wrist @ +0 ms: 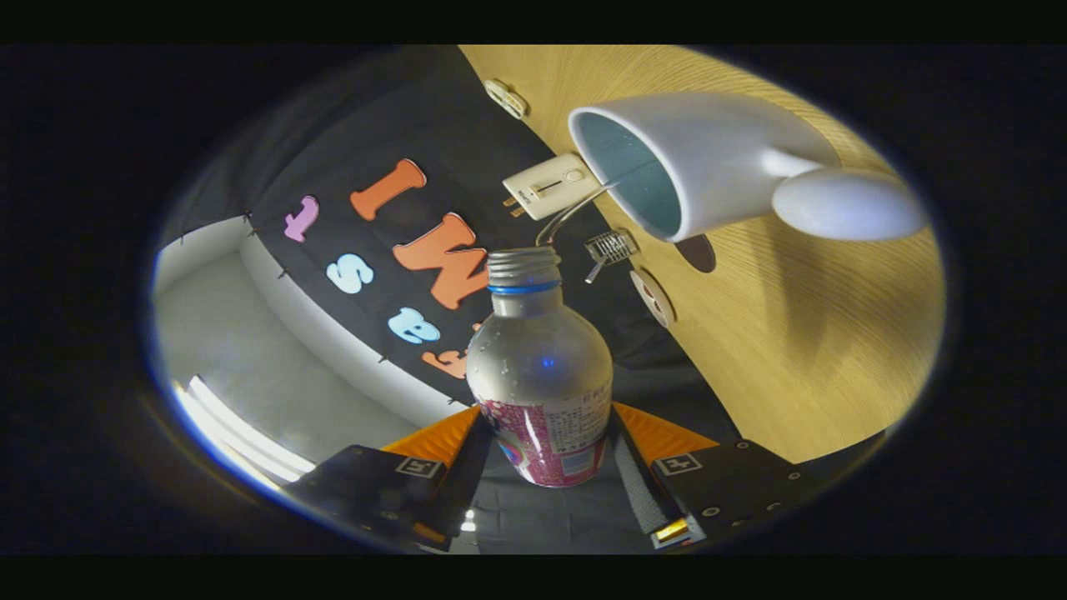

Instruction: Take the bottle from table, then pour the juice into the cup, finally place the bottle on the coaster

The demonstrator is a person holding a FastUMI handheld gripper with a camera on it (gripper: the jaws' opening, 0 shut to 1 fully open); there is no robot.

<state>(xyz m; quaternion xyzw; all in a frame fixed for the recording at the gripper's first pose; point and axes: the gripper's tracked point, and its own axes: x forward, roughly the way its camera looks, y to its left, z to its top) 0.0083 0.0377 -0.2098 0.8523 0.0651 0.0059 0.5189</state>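
Fingers (546,454) clamped on bottle (540,375), tilted, mouth short of cup (667,158) beyond: bring mouth over rim, tip slowly, grip firm.

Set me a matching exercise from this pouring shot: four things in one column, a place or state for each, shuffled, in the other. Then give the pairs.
Things:
1. bottle
2. cup
3. stream of liquid
4. table

Places or states:
A. wooden surface, cup stands on it
B. arcs from the open neck into the cup
C. white outside, blue inside
D. clamped between the gripper jaws, tipped to pour

Pairs: 1-D, 2-C, 3-B, 4-A
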